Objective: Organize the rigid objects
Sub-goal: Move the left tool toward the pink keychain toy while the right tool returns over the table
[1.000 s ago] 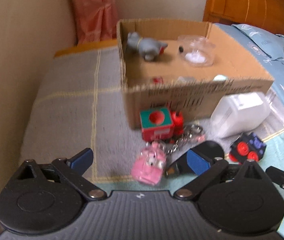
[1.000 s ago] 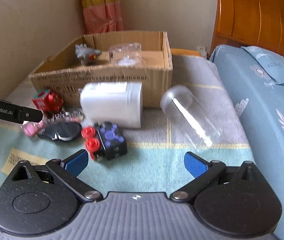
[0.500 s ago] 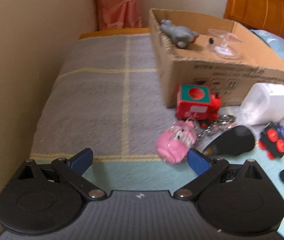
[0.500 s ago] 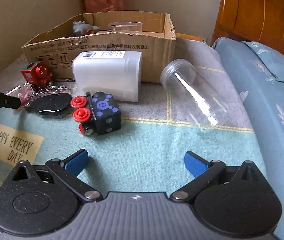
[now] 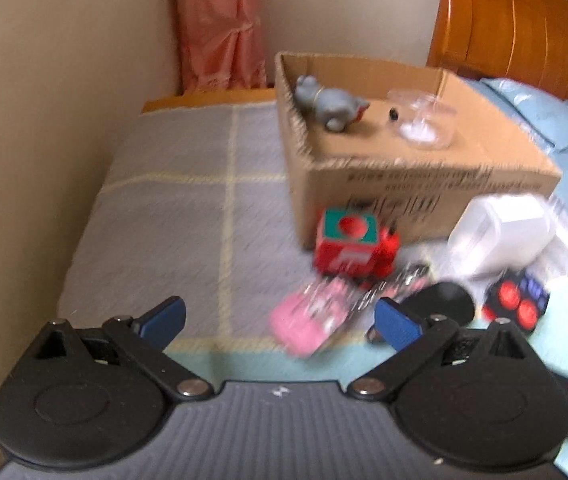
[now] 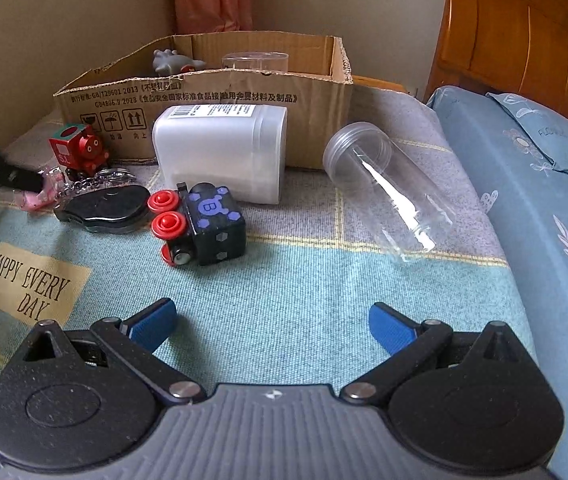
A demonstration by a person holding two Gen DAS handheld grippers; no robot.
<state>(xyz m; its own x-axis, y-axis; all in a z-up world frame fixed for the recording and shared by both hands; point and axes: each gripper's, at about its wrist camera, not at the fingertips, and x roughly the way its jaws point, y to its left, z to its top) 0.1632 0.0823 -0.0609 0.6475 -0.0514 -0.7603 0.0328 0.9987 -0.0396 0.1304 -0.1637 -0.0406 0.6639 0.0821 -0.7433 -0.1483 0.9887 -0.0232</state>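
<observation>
While left gripper (image 5: 277, 318) gapes, pink keychain toy (image 5: 308, 320) between fingertips

L claw (image 5: 277, 318) & R claw (image 6: 269, 322) both wide open, empty.

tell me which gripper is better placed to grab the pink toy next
Left. The left gripper is open with the pink toy right between its fingers; the right gripper faces bare blanket, farther away.
</observation>
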